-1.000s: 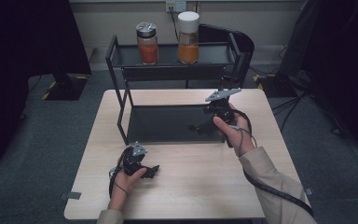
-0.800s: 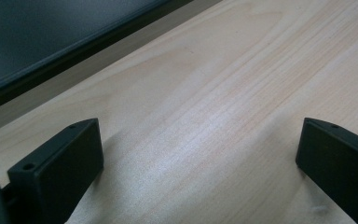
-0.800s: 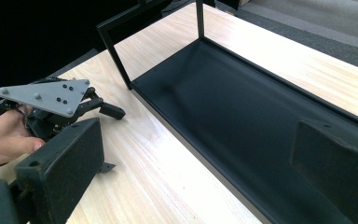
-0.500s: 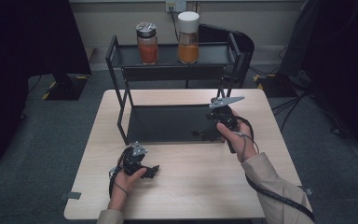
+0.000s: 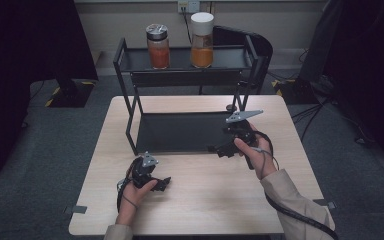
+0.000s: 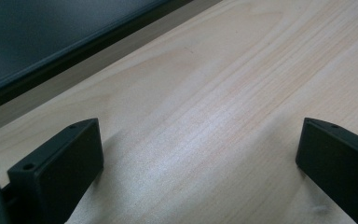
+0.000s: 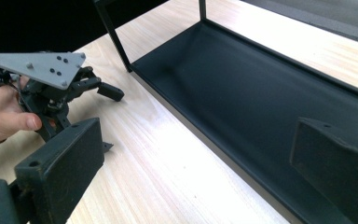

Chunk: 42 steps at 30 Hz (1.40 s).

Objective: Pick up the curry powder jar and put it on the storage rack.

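Left tongs (image 5: 166,182): lying low on the near left part of the surface (image 5: 205,200), gripped by the left hand (image 5: 132,195). In the left gripper view the jaws are standing wide apart, with bare wood between them and nothing held.
Right tongs (image 5: 217,150): being held by the right hand (image 5: 255,150) at the near right edge of the rack's lower tray, grey plate (image 5: 243,116) on top. In the right gripper view the jaws are gaping wide and gripping nothing; one is showing over the wood, the other over the tray.
Rack (image 5: 130,120): black, two-tier, standing on the far half of the surface. Its lower tray (image 5: 180,131) is sitting flat on the wood.
Jars: two are standing upright on the top shelf (image 5: 180,62), side by side and near each other. The left jar (image 5: 158,46) is carrying a dark lid and reddish contents; the right jar (image 5: 201,40) is carrying a white lid and orange contents. Both are well apart from either tongs.
Cross view: the right gripper view is showing the left tongs (image 7: 109,91) and left hand (image 7: 2,114) farther off, near the tray's corner.
Cables: one is trailing from each tongs toward the person's sleeves.
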Motion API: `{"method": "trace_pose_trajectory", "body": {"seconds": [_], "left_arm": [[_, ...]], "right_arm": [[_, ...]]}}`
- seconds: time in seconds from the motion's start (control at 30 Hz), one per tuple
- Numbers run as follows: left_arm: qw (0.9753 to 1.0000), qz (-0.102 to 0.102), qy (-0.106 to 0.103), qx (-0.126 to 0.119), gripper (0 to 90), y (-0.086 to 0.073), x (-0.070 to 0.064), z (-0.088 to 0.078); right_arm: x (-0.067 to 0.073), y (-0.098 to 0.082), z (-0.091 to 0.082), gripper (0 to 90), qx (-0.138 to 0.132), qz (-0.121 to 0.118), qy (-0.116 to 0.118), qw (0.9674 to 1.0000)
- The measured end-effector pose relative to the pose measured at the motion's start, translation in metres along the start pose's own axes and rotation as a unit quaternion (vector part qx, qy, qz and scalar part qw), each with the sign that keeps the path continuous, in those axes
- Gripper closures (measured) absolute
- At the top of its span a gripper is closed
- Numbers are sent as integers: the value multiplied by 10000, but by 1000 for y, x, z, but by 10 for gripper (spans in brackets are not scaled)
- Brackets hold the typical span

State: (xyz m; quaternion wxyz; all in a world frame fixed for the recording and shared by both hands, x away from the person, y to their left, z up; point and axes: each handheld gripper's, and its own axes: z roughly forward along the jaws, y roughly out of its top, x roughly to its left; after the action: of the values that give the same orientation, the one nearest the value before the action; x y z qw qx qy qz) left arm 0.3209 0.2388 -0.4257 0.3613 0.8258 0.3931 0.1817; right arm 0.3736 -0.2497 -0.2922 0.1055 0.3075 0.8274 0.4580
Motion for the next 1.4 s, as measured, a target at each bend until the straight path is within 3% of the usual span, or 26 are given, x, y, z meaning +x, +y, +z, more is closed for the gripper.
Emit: {"method": "trace_pose_trajectory", "body": {"seconds": [1.4], "left_arm": [[10000, 2, 0, 0, 0, 0, 0, 0]], "right_arm": [[-8, -52, 1, 17, 111, -26, 60, 9999]]}}
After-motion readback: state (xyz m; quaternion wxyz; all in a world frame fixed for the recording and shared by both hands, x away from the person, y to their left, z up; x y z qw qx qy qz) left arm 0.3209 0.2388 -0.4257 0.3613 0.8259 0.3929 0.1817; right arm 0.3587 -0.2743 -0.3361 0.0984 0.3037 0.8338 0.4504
